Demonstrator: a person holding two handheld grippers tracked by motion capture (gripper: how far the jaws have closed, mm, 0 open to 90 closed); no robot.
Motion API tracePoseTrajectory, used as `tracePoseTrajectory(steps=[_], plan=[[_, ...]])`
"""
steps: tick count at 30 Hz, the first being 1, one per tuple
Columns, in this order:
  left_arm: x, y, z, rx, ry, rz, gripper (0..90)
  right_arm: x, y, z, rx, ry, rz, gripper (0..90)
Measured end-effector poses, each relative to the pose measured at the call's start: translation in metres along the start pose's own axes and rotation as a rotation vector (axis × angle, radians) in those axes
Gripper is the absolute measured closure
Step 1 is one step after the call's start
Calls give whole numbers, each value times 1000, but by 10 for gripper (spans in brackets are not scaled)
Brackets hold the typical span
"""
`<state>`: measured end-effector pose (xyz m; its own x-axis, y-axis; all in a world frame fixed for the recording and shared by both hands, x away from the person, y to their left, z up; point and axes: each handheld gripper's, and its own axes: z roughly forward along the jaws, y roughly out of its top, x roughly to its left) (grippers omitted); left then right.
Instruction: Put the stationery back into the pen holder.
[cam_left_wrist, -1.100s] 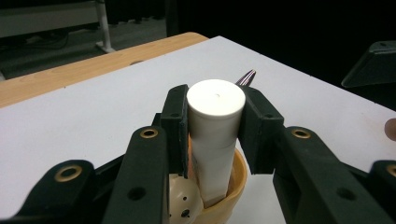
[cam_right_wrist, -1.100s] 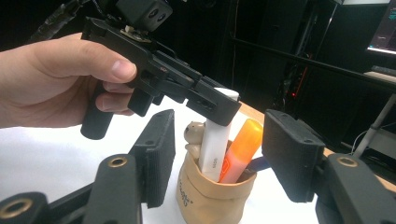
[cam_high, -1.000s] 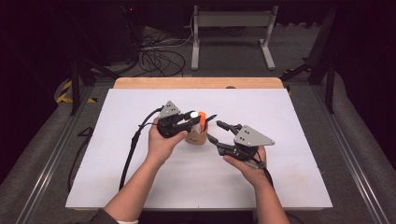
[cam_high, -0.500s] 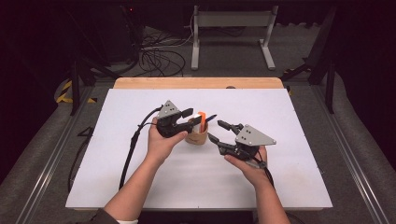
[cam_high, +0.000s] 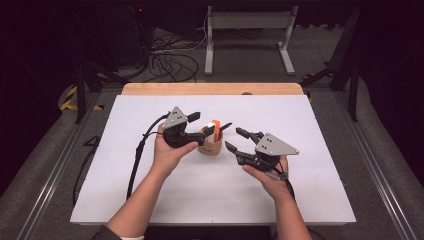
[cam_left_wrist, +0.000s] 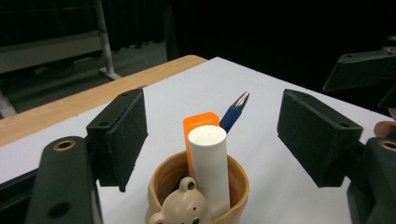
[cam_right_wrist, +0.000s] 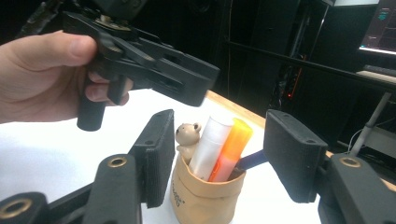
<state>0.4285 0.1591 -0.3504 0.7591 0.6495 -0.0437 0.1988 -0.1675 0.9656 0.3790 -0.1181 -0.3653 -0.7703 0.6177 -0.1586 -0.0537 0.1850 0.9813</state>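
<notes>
A cup (cam_high: 211, 145) stands near the middle of the table (cam_high: 300, 120). A tube (cam_left_wrist: 210, 168), a marker (cam_left_wrist: 198, 122) and a pen (cam_left_wrist: 236, 109) stand in it. The left gripper (cam_high: 200, 126) hangs at its 10 o'clock, the right gripper (cam_high: 237, 141) at its 3 o'clock.

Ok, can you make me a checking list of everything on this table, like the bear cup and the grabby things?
Surface: white table top, wooden strip at the far edge.
Job's things: tan bear cup upright, holding a white tube, an orange marker and a blue pen.
Clutter: nothing seen.
Grippers: left tool has just been opening, jaws apart either side of the tube, not touching; right tool open around the cup.
Cables: black cable trails from the left tool.
Surroundings: dark room, metal stand, floor wires.
</notes>
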Motion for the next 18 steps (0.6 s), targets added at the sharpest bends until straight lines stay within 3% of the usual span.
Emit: tracePoseTrajectory(steps=[9, 18], plan=[[-1, 5, -16, -24, 0, 25, 134, -9, 0, -9, -21, -24, 39, 426], [1, 5, -35, -55, -5, 39, 58, -16, -1, -17, -28, -47, 79, 351]])
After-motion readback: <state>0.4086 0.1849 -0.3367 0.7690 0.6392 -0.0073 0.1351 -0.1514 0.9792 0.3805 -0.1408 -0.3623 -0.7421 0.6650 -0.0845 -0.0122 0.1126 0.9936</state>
